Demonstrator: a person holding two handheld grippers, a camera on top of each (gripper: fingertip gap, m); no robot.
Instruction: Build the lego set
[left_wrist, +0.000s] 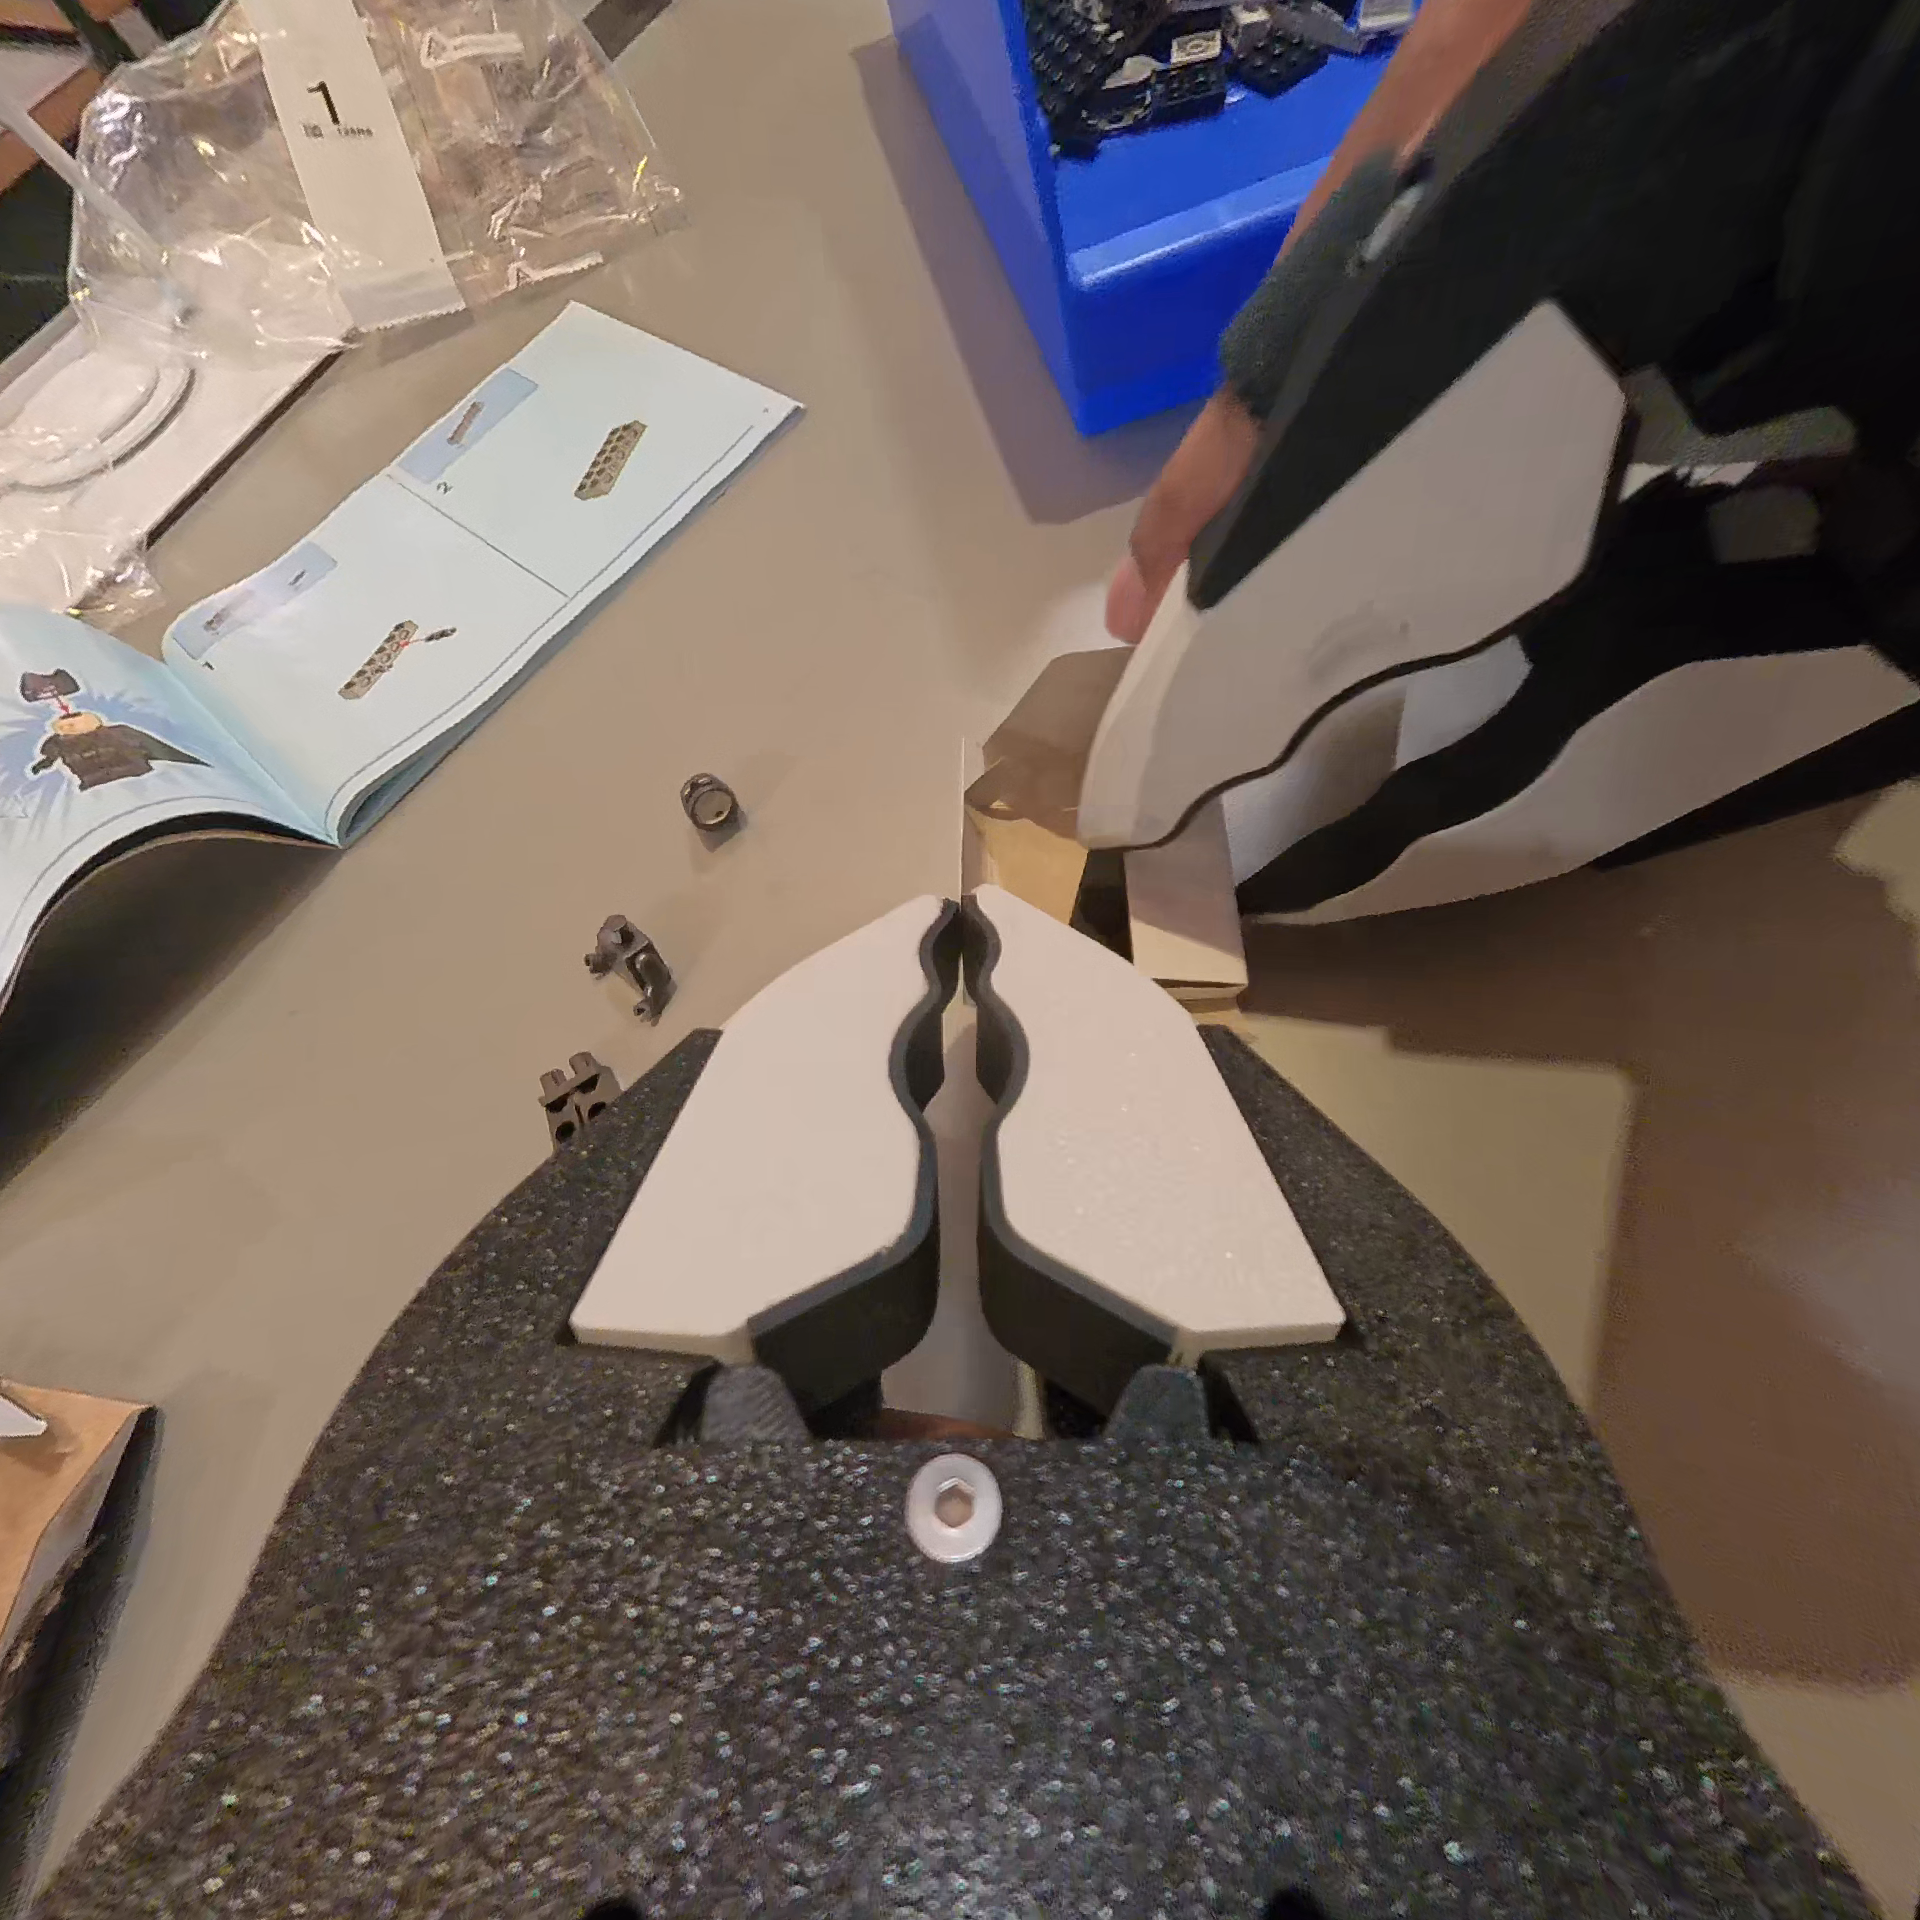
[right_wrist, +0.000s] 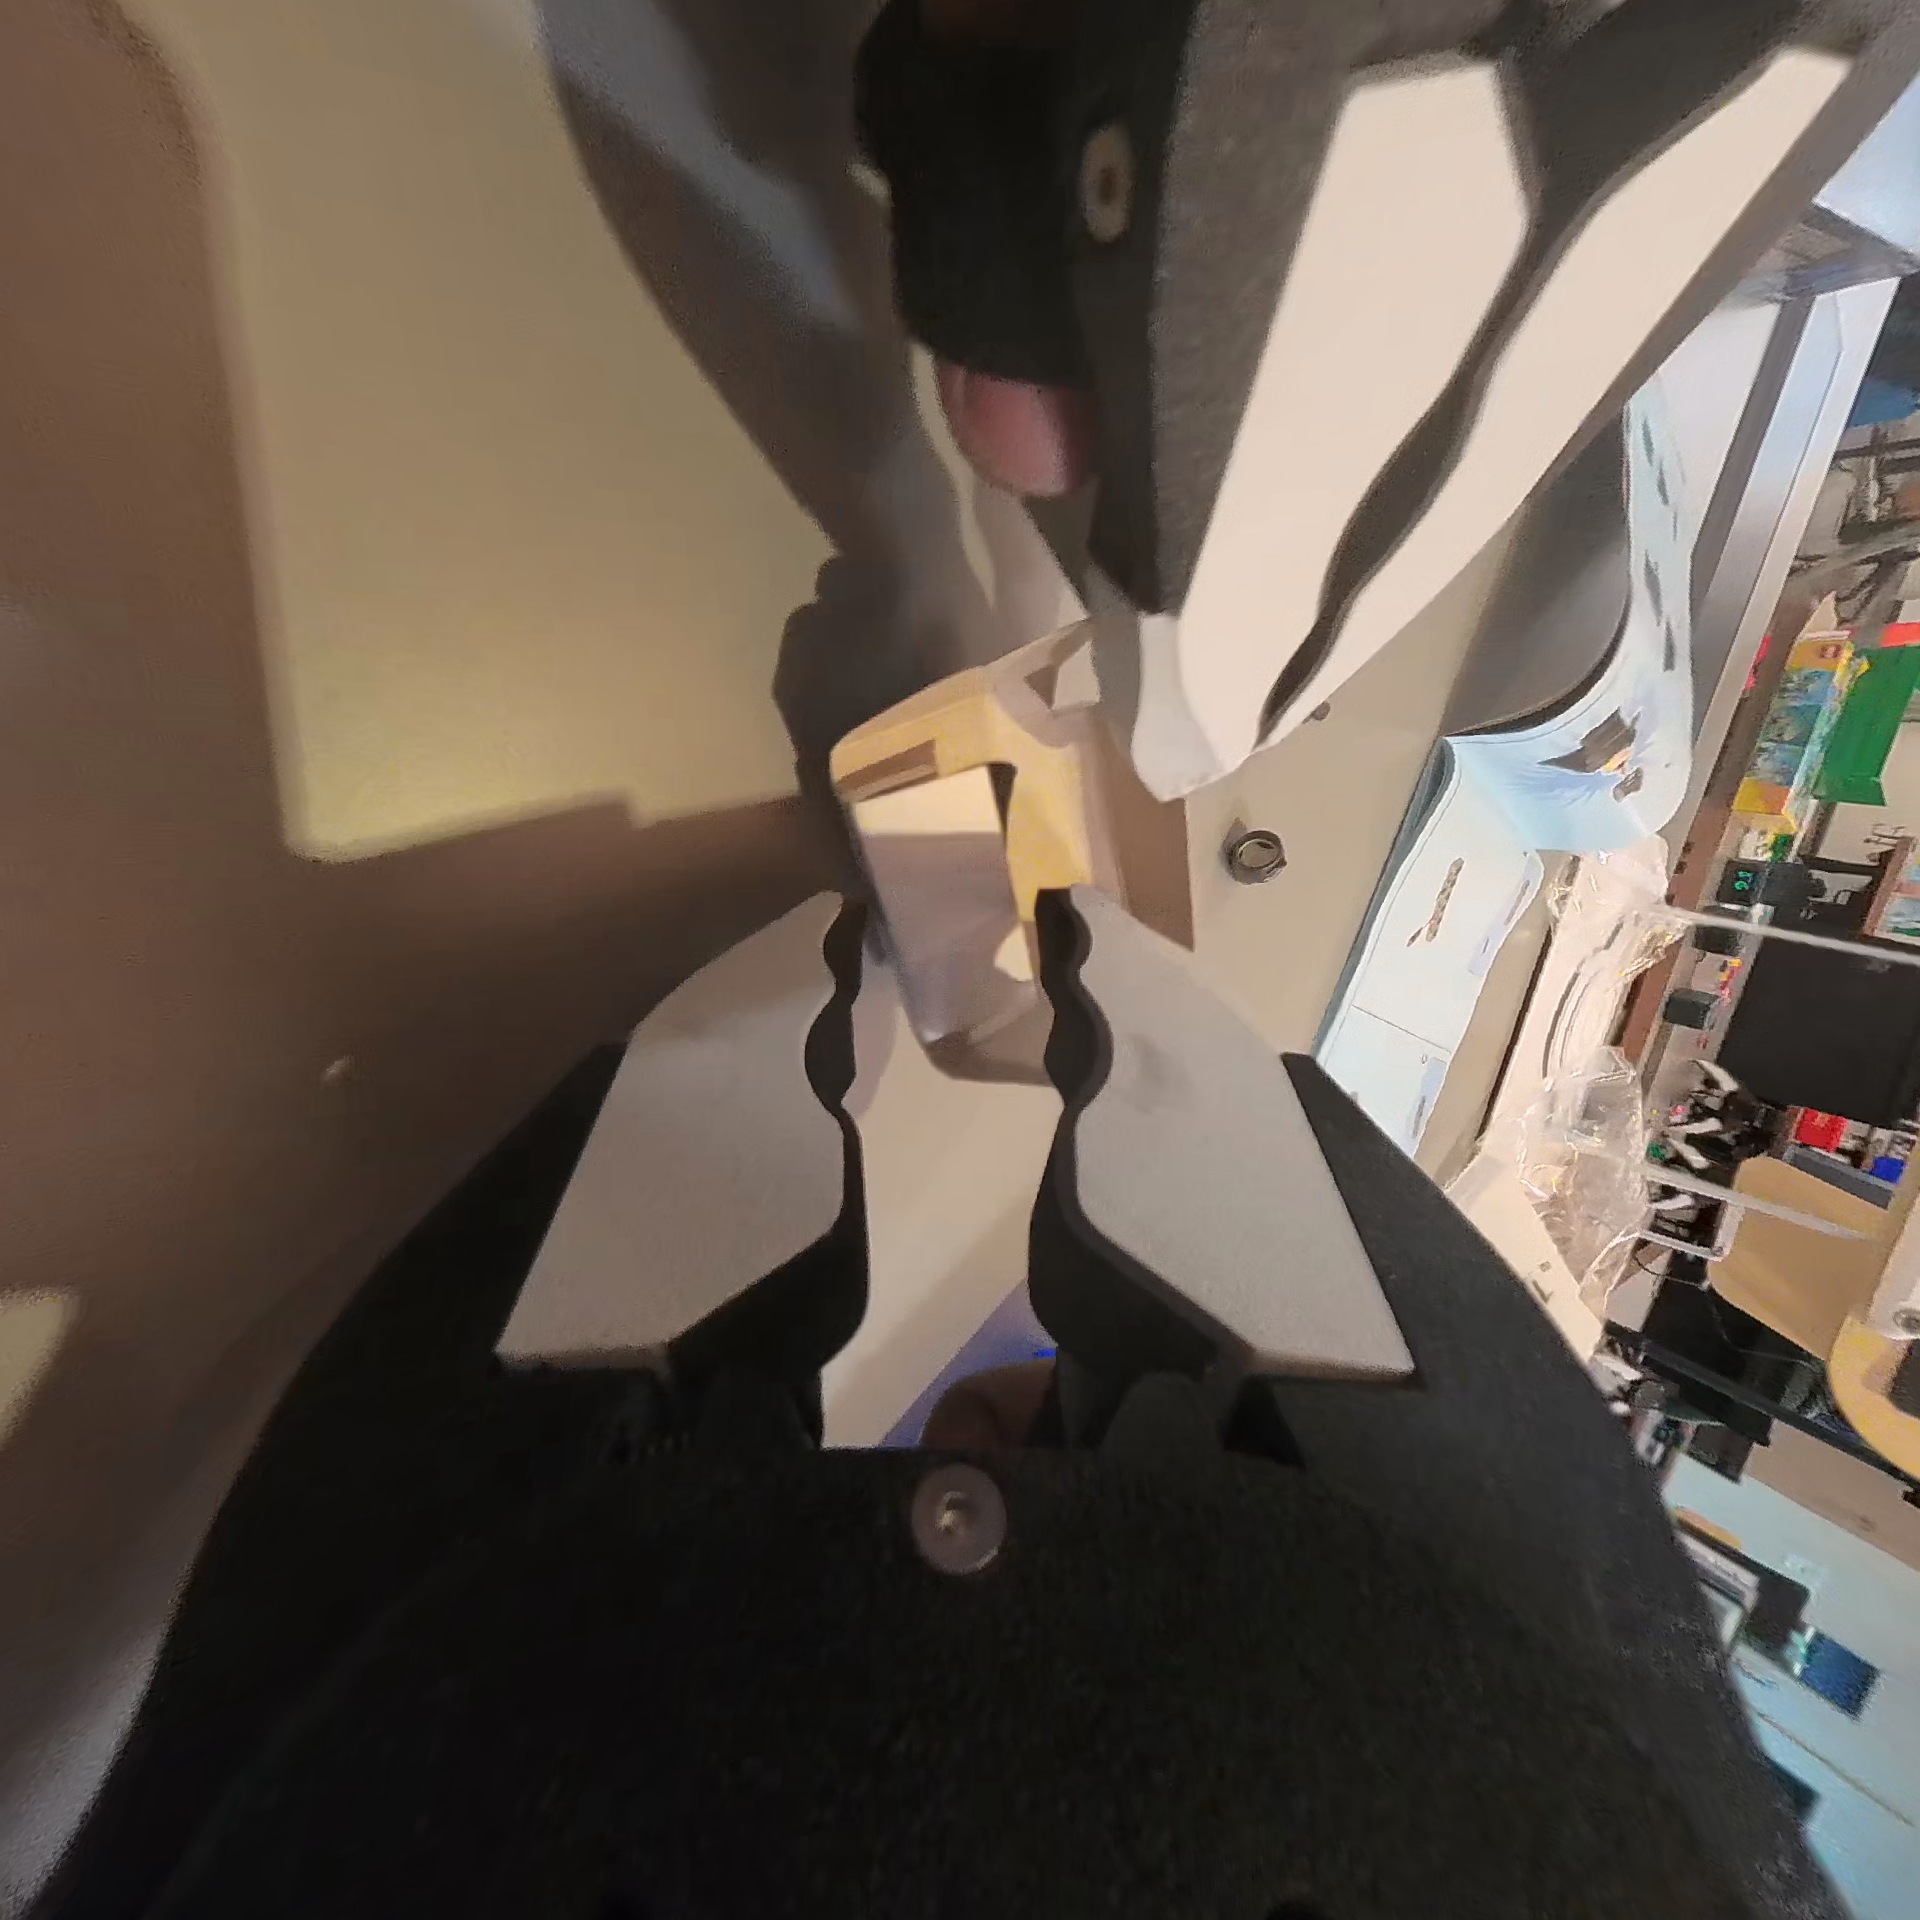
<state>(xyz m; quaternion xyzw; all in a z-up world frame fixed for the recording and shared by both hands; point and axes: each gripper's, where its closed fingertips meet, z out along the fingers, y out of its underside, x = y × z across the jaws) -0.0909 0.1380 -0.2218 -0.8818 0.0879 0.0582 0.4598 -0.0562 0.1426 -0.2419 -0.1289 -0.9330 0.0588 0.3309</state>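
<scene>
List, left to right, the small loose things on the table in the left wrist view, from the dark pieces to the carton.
Small dark grey leg piece → dark grey figure torso piece → dark grey round ring piece → pale folded cardboard carton.

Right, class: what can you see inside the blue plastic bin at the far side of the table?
The blue plastic bin holds dark, studded building bricks heaped together. Its bottom and far end are hidden by the picture edge and the right gripper.

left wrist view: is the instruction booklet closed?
No. The instruction booklet lies open on the table, its pale blue pages facing up, left of the left gripper.
</scene>
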